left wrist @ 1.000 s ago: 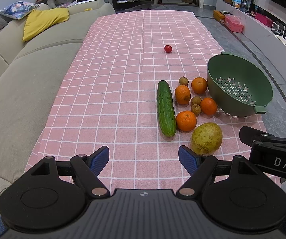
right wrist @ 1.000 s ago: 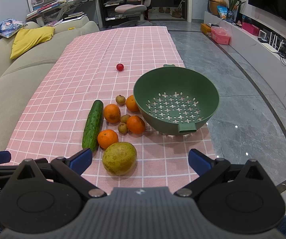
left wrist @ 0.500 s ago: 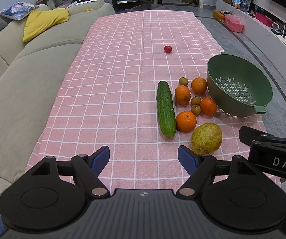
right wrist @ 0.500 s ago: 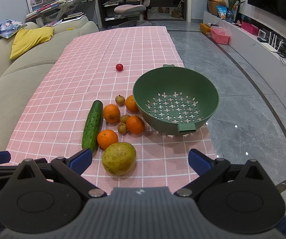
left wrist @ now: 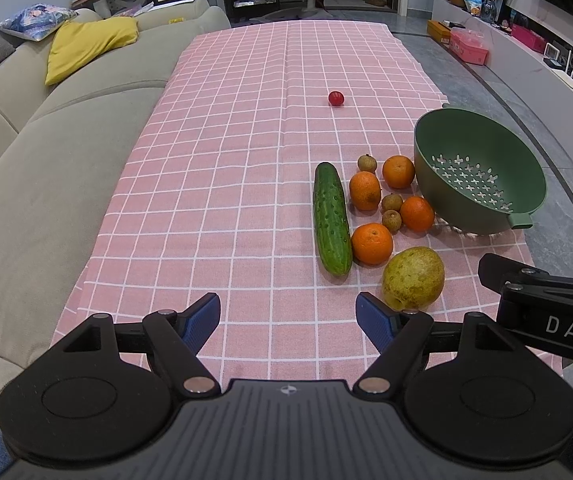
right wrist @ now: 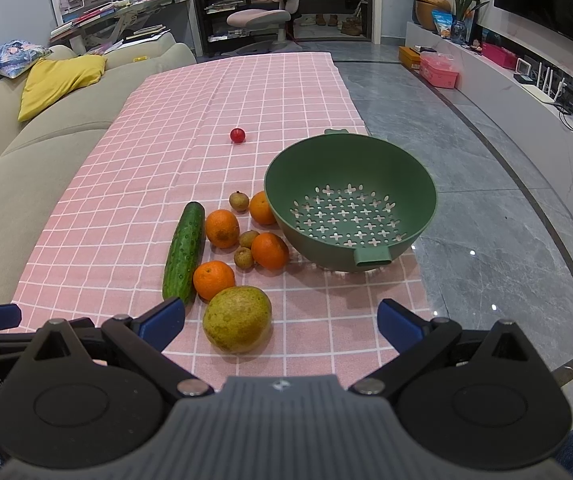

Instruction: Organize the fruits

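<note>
A green colander (right wrist: pixel 350 204) (left wrist: pixel 482 172) stands empty at the table's right edge. Left of it lie several oranges (right wrist: pixel 222 228) (left wrist: pixel 372 244), three small brown fruits (right wrist: pixel 244 258), a cucumber (right wrist: pixel 184 252) (left wrist: pixel 331 218) and a yellow-green pear (right wrist: pixel 237 319) (left wrist: pixel 413 277). A small red fruit (right wrist: pixel 237 135) (left wrist: pixel 336 98) lies alone farther back. My left gripper (left wrist: pixel 288 314) is open and empty, near the table's front edge, left of the pear. My right gripper (right wrist: pixel 282 320) is open and empty, with the pear just ahead between its fingers.
The pink checked tablecloth (left wrist: pixel 246 120) covers the table. A grey sofa (left wrist: pixel 26 152) with a yellow cushion (left wrist: pixel 86 46) runs along the left. Grey floor (right wrist: pixel 486 200) lies right of the table, with a TV bench (right wrist: pixel 526 80) beyond.
My right gripper has moved slightly forward toward the pear. The left gripper has barely moved. No fruit has moved.
</note>
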Demonstrator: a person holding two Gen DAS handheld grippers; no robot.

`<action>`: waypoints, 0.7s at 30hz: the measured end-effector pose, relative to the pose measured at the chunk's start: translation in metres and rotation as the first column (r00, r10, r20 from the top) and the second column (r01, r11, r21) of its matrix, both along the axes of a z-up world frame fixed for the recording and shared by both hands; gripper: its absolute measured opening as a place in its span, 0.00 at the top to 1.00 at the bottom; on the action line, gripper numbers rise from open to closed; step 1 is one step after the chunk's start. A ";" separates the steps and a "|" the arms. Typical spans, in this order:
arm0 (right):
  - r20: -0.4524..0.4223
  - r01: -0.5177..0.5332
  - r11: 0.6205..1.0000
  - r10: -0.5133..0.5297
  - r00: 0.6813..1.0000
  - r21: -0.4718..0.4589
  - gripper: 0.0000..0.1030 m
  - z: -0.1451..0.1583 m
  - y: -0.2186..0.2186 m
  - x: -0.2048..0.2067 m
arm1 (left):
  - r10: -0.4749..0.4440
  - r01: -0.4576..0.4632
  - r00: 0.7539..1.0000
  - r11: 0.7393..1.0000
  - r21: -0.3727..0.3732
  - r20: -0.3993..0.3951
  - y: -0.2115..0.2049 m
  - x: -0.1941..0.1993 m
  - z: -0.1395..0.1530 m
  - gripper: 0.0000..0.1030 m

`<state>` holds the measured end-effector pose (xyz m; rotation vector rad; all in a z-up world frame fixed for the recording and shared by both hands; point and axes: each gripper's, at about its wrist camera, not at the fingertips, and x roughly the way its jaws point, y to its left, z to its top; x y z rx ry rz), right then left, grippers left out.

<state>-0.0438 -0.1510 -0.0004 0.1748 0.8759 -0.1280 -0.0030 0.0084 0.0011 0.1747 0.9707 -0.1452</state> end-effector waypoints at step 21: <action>0.000 0.003 1.000 -0.003 1.000 0.000 0.04 0.000 0.000 0.000 | 0.003 -0.003 1.000 1.000 -0.001 -0.002 -0.004 0.001 0.001 0.13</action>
